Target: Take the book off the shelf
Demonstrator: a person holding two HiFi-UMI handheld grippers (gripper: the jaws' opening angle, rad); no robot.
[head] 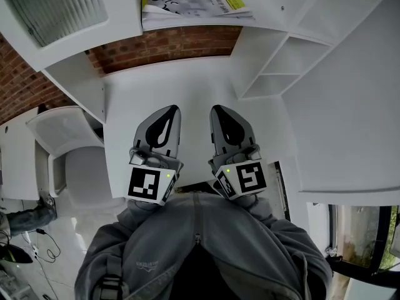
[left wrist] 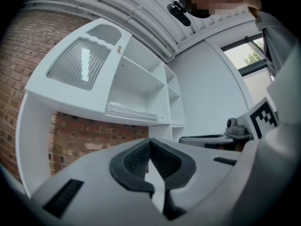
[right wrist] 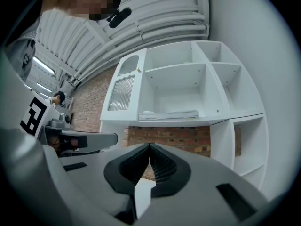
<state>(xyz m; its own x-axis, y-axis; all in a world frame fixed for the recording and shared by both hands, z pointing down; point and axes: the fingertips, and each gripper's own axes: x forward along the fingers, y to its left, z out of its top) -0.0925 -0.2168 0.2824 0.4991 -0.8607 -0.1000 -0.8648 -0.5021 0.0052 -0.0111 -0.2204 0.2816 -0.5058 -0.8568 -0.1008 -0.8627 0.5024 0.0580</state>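
The white wooden shelf unit (head: 275,5) is faced. The thin yellow-and-white book (head: 194,2) lies flat on its lower board, well apart. The grey left gripper (head: 167,112) and grey right gripper (head: 221,111) are pressed together, empty. One should be spread before the book's edge is reached.

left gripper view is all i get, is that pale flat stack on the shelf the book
observer: Yes; the head view shows the book lying flat, printed cover up, a yellow-green strip along one edge.
operator: right gripper holding anything
observer: No; the right gripper view shows the right gripper with fingers together, nothing between them.
operator: how close are we
observer: In the head view the left gripper sits beside the right, both short of the book.
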